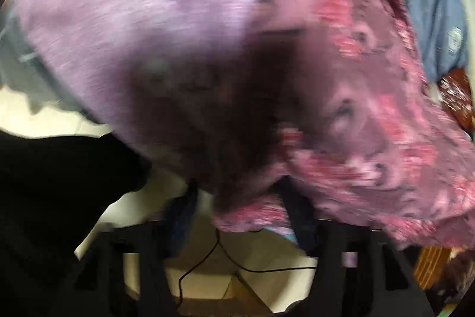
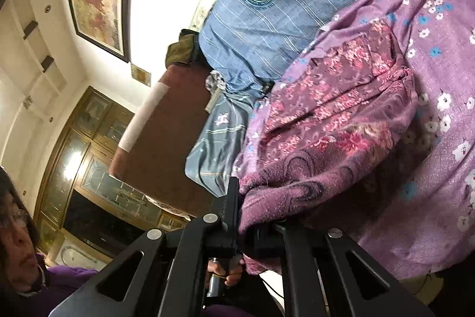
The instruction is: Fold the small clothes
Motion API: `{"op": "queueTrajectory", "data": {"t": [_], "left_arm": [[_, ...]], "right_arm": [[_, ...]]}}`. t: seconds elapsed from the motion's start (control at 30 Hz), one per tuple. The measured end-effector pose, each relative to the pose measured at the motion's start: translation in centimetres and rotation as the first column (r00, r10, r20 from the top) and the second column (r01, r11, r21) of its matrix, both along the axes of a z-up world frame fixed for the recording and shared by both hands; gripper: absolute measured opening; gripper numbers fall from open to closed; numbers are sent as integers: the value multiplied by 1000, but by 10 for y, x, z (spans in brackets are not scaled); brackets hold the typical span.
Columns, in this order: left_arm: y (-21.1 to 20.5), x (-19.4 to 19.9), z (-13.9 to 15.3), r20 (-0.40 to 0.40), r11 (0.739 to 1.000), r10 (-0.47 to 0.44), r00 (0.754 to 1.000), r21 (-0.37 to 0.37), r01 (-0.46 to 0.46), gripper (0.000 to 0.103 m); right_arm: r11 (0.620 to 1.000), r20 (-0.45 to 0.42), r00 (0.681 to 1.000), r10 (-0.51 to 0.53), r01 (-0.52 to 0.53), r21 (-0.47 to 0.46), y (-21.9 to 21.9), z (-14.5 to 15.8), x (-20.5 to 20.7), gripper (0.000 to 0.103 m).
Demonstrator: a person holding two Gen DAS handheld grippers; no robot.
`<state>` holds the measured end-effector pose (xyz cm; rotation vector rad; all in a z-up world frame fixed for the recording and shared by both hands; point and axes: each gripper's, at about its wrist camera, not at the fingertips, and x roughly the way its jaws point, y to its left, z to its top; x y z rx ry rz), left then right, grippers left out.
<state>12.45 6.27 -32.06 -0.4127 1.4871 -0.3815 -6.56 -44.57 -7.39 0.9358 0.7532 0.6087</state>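
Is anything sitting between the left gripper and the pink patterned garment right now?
Nothing visible does. In the left wrist view the pink patterned garment hangs right over the left gripper, its lower edge dropping between the fingers, though blur hides whether they pinch it. The right gripper is already shut on a purple fuzzy edge of it.

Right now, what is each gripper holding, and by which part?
Right gripper: shut on the maroon patterned cloth at a bunched edge. Left gripper: same cloth between its fingers; grip unclear.
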Motion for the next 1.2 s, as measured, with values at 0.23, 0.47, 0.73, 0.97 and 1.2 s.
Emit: {"op": "queueTrajectory", "data": {"t": [0.23, 0.47, 0.73, 0.97, 1.2], "left_arm": [[-7, -3, 16, 69, 996, -62, 996, -59, 67, 7], [-4, -17, 75, 144, 980, -146, 979, -112, 163, 6], [20, 49, 192, 337, 940, -90, 937, -283, 192, 6], [4, 183, 219, 432, 943, 44, 901, -315, 105, 6], [-30, 312, 137, 361, 955, 256, 897, -240, -176, 15]], "right_arm": [[1000, -20, 1000, -15, 16, 17, -4, -12, 6, 6], [1000, 18, 1000, -11, 11, -9, -14, 3, 5, 6], [998, 91, 994, -56, 59, -24, -42, 33, 37, 6], [987, 76, 985, -157, 159, -26, -72, 25, 156, 6], [913, -196, 893, -404, 382, -143, -106, -85, 294, 75]]}}
